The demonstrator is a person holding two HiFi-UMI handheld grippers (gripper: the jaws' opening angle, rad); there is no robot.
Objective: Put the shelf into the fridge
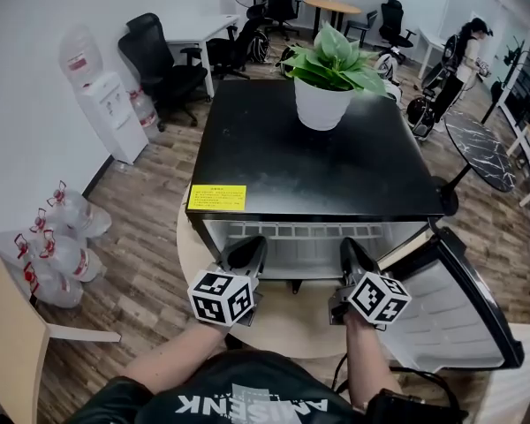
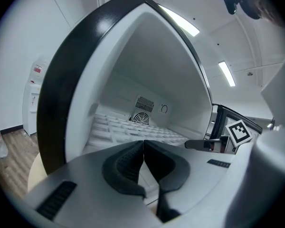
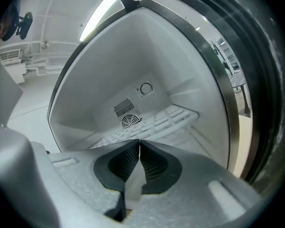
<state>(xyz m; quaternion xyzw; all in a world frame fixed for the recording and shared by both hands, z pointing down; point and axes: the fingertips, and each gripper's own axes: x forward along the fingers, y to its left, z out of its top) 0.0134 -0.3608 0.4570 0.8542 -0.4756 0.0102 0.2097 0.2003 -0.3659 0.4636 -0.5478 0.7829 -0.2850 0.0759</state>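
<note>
The black mini fridge (image 1: 336,162) stands on a round table with its door (image 1: 450,303) swung open to the right. The white grid shelf (image 1: 305,233) lies level inside the fridge, reaching back to the fan grille in both gripper views. My left gripper (image 1: 246,253) is at the shelf's front edge on the left, shut on it, with a thin white strip between its pads (image 2: 143,142). My right gripper (image 1: 353,254) is shut on the same front edge further right, and the white edge shows between its pads (image 3: 139,142). The shelf (image 3: 166,120) sits against the side walls (image 2: 116,127).
A potted plant (image 1: 329,78) stands on the fridge's top. The round wooden table (image 1: 287,321) carries the fridge. A water dispenser (image 1: 110,113) and several water bottles (image 1: 57,246) are to the left. Office chairs, desks and a person (image 1: 468,47) are at the back.
</note>
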